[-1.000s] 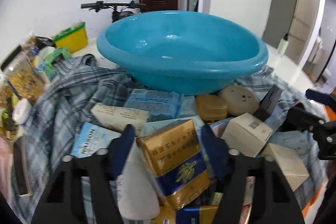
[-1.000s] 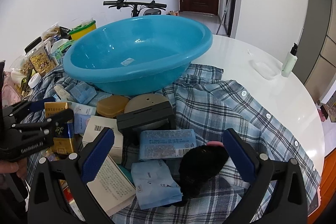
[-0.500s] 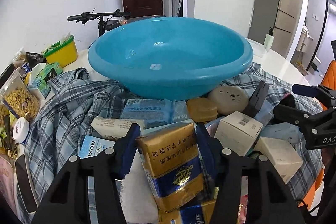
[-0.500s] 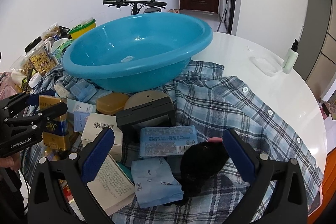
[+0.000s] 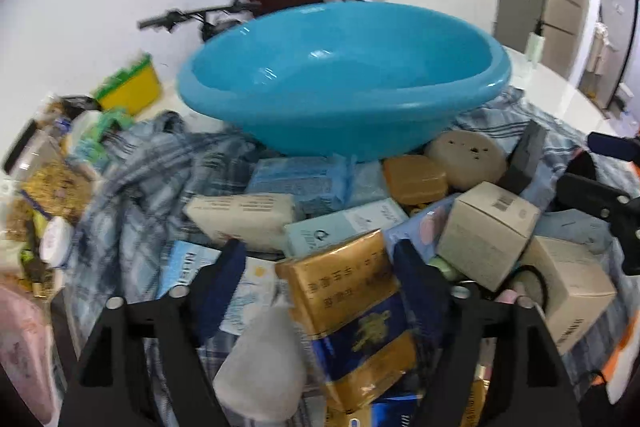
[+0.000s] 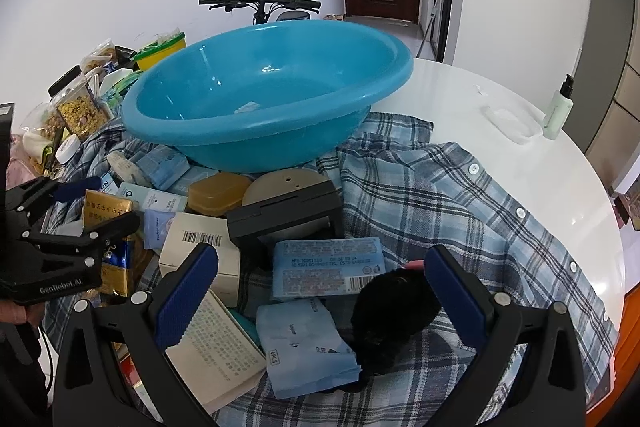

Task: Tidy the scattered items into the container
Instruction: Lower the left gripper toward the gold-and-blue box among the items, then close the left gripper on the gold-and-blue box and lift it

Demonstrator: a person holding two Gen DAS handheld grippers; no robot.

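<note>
While the left gripper [image 5: 320, 267] is opening, a gold-blue box [image 5: 352, 311] sits between its jaws at bottom centre w/ a gap on the left side; box's lower end is cut off by the frame. Right gripper [image 6: 320, 287] hangs wide open over a black item [image 6: 394, 311], too dark to ID, not gripping. Basin [image 6: 272, 131] at frame centre; blur hides pack text in the left view.

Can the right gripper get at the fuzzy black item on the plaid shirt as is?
Probably yes. The right gripper stands open, and the fuzzy black item lies uncovered on the plaid shirt just inside its right finger, nothing stacked on it.
</note>
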